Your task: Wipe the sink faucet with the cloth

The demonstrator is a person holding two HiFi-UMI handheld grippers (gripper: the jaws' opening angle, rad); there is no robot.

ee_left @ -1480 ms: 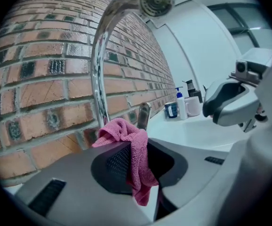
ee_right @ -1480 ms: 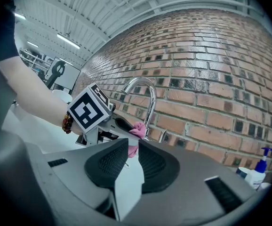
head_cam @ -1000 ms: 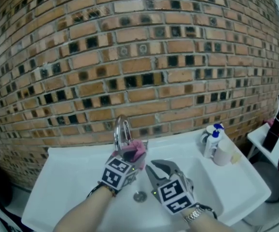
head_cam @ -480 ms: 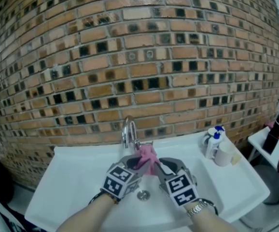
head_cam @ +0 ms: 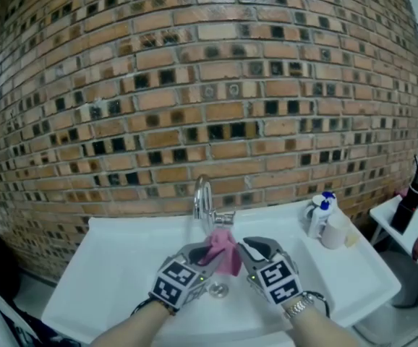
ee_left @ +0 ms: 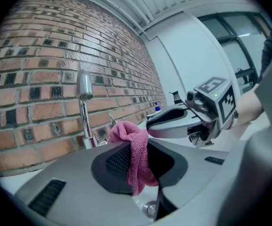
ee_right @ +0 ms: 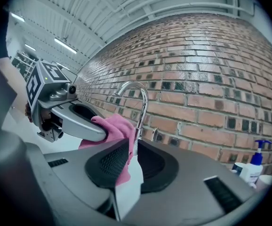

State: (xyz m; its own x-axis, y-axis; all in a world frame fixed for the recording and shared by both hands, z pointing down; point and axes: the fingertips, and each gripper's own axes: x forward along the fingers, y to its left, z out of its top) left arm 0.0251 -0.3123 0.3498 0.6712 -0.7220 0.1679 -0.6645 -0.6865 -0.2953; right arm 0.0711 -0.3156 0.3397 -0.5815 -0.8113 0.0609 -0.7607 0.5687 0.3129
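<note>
Now: cloth [head_cam: 224, 251] pinched in left gripper [head_cam: 205, 252]; right gripper [head_cam: 246, 247] just closing, parted, cloth tail between. Advised: grip tail, pull taut, rub faucet [head_cam: 203, 194].

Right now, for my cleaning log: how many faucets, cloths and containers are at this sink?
Faucet: 1
Pink cloth: 1
Containers on the right corner: 3, namely two white bottles and a cup
Total: 5
</note>
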